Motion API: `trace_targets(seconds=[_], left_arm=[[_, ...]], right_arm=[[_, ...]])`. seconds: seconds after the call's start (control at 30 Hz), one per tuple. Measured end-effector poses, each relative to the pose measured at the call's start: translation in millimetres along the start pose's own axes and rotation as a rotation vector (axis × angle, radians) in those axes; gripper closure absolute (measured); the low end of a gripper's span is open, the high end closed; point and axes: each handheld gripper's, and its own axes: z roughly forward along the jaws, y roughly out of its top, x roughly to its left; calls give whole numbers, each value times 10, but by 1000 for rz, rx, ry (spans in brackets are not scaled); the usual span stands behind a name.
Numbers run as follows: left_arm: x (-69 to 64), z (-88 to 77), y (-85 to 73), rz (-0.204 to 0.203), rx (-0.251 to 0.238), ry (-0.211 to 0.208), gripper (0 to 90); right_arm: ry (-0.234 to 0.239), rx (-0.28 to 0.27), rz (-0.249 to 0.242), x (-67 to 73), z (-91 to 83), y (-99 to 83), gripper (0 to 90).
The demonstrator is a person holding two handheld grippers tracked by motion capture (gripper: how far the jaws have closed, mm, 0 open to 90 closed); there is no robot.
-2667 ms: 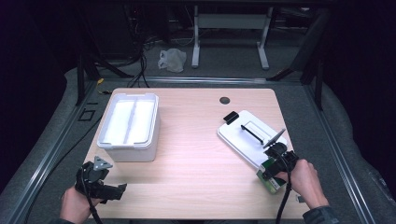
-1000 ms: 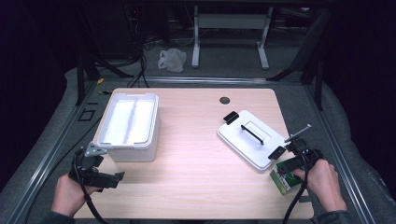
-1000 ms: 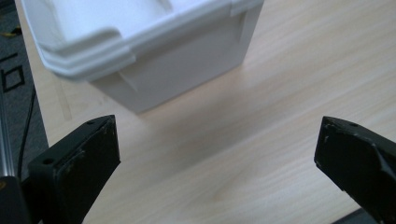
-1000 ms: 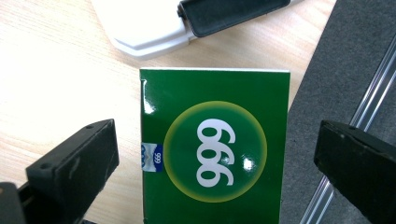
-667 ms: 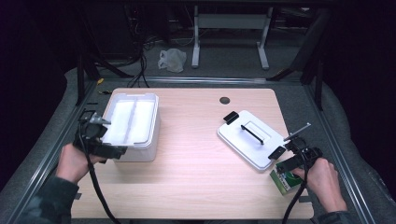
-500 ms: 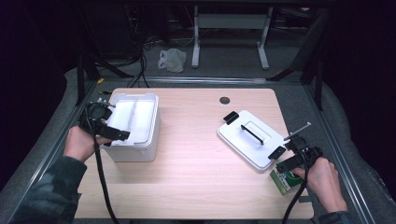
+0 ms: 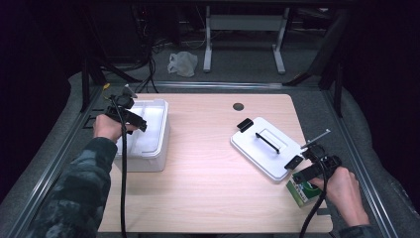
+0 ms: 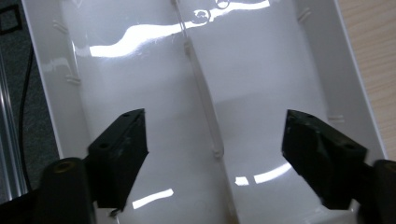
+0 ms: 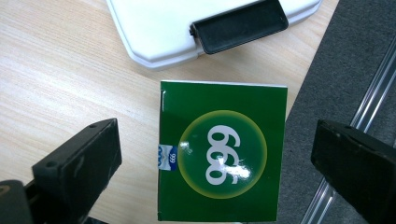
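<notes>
A white plastic bin point(image 7: 143, 136) stands at the table's left, with no contents showing inside point(image 8: 205, 93). My left gripper point(image 7: 130, 117) hangs over its left half, open, jaws wide apart above the bin floor point(image 8: 212, 142). A white lid point(image 7: 267, 146) with a black handle and black clips lies at the right. A small green box point(image 7: 303, 191) marked "999" point(image 9: 223, 156) sits at the table's right front edge next to the lid. My right gripper point(image 7: 317, 171) hovers over the box, open, jaws spread either side of it point(image 9: 219, 172) and apart from it.
A round cable hole point(image 7: 238, 106) sits in the table's far middle. The green box lies close to the table's right edge, beside grey carpet and a metal rail point(image 9: 369, 107). A white bag point(image 7: 181, 63) and desk legs lie on the floor beyond.
My left gripper has moved from the table's near left corner forward and over the white bin. My right gripper has drawn back from the lid to above the green box.
</notes>
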Motion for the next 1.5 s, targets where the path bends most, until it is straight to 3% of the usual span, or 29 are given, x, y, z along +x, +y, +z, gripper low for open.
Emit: trace_targets(seconds=[0.07,0.17,0.3,0.6,0.7,0.83,0.93,1.13,1.17,1.33,1.37,1.4,1.5], left_arm=[[-9,66,42,-12,17,10,359],[-6,142,78,-29,34,16,419],[13,221,97,-55,47,27,594],[15,264,120,-66,84,40,762],[-40,276,151,-46,101,59,824],[-101,285,177,-22,122,104,839],[-111,286,179,-17,126,109,839],[-151,273,162,22,138,80,860],[-166,273,161,48,145,73,864],[-193,270,176,100,186,59,879],[-210,270,181,129,200,57,881],[-210,270,181,129,200,57,882],[-249,264,177,178,211,51,892]], right_arm=[[-2,-7,-2,3,1,1,19],[4,1,-2,-4,-11,0,25],[3,-1,-6,-9,-17,-7,26],[7,-8,-8,-8,-46,-8,29],[8,-8,-11,-10,-43,-6,34],[7,-10,-13,-10,-47,3,35],[10,-16,-13,-6,-55,3,36],[12,-26,-17,-6,-91,-15,40],[16,-25,-21,1,-98,-14,42],[18,-27,-30,-3,-87,-9,43],[19,-26,-25,-7,-90,-9,43],[19,-26,-25,-7,-90,-9,43],[18,-29,-24,-21,-101,-18,45]])
